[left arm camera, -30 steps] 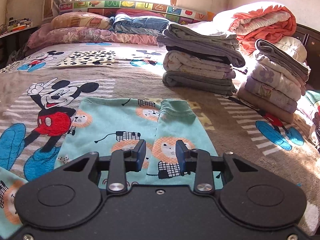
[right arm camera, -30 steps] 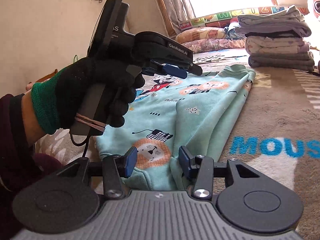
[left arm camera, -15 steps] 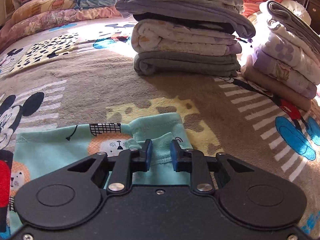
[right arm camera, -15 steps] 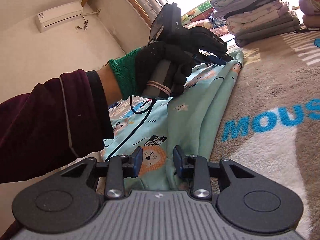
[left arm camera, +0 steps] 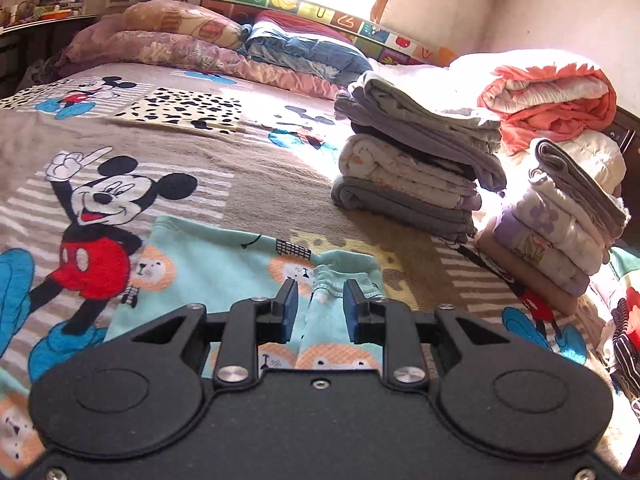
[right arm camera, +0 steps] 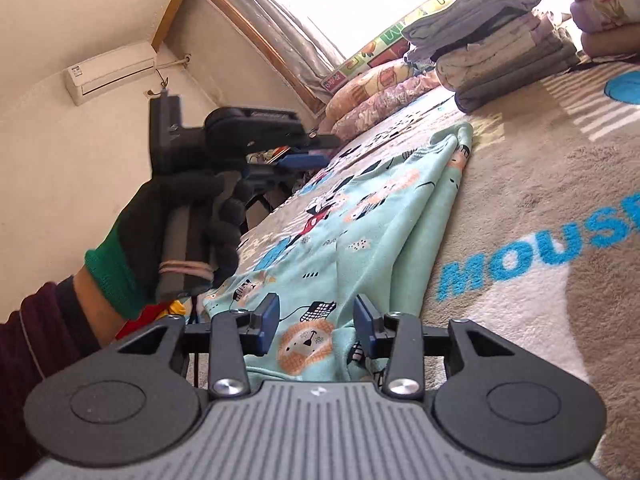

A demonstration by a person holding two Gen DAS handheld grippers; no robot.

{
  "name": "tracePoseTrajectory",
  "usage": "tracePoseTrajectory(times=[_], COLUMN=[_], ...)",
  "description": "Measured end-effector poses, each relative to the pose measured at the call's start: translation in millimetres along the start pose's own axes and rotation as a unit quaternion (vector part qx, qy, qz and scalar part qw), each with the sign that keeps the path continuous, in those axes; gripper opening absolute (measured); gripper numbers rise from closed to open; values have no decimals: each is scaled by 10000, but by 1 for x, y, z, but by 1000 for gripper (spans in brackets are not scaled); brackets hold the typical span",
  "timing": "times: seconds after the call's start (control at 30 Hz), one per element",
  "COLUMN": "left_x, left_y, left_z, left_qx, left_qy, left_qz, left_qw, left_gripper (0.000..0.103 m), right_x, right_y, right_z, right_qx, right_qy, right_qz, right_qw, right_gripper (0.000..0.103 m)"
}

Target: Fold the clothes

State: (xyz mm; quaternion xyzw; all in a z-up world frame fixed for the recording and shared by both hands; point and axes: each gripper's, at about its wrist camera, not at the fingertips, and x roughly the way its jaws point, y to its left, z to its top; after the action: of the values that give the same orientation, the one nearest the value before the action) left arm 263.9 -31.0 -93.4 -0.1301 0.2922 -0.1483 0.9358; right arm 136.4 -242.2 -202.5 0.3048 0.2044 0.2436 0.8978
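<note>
Garment (left arm camera: pixel 224 258) flat on blanket (left arm camera: pixel 256 172), near edge. Left gripper (left arm camera: pixel 317 307) over garment's far right corner, right gripper (right arm camera: pixel 316 326) over its near end. Two folded stacks far right: one (left arm camera: pixel 416 168) left of other (left arm camera: pixel 560 224), possibly touching. Pillows (left arm camera: pixel 208 46) along far edge.

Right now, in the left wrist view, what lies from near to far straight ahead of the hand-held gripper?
Left hand-held gripper → mint lion-print garment → bare brown bedspread → pillows → alphabet headboard.

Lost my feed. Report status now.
Left tool open, right tool open. Teal lion-print garment flat on bed, half-folded, unheld. Folded stacks beyond, clear of it.
</note>
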Motion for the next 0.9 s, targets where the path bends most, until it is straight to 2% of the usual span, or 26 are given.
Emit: tracePoseTrajectory(times=[0.03, 0.07, 0.13, 0.17, 0.2, 0.27, 0.37, 0.43, 0.53, 0.6, 0.63, 0.73, 0.83, 0.9], left_x=[-19, -36, -65, -80, -90, -113, -131, -139, -146, -148, -150, -155, -159, -162], left_y=[9, 16, 32, 40, 46, 58, 75, 92, 112, 126, 136, 162, 178, 188], left_z=[-7, -16, -35, -48, -58, -82, -102, -114, -126, -131, -134, -141, -143, -144], left_qx=[-179, -347, -700, -949, -1112, -1421, -1800, -2107, -2393, -2550, -2666, -3121, -3449, -3668], left_qy=[-98, -170, -245, -240, -213, -116, 72, 159, 169, 107, 29, -119, -334, -466], left_qz=[31, 38, 88, 138, 134, 153, 240, 321, 518, 673, 727, 476, 347, 312], left_qw=[9998, 9992, 9972, 9951, 9935, 9897, 9834, 9769, 9694, 9645, 9611, 9488, 9374, 9286], left_gripper=[41, 43, 44, 44, 44, 47, 50, 52, 52, 52, 52, 52, 52, 52], right_x=[-5, -10, -17, -19, -21, -21, -19, -17, -17, -18, -19, -23, -28, -29], right_y=[2, 1, -7, -12, -18, -31, -35, -35, -23, -14, -12, -12, -15, -10], right_z=[0, 0, -1, -1, -2, -5, -5, -4, -6, -9, -10, -13, -12, -9], right_qx=[5, 78, 426, 656, 887, 1444, 1762, 1816, 1610, 1469, 1426, 1480, 1621, 1495], right_qy=[-77, -133, -215, -232, -248, -217, -123, 9, 163, 183, 197, 144, 6, -71], right_qz=[-87, -176, -368, -422, -477, -377, -231, -213, -471, -680, -797, -1012, -1072, -1138], right_qw=[9999, 9997, 9982, 9967, 9946, 9886, 9840, 9831, 9857, 9866, 9864, 9837, 9809, 9822], right_gripper=[50, 53, 71, 77, 77, 77, 79, 79, 76, 72, 66, 55, 55, 56])
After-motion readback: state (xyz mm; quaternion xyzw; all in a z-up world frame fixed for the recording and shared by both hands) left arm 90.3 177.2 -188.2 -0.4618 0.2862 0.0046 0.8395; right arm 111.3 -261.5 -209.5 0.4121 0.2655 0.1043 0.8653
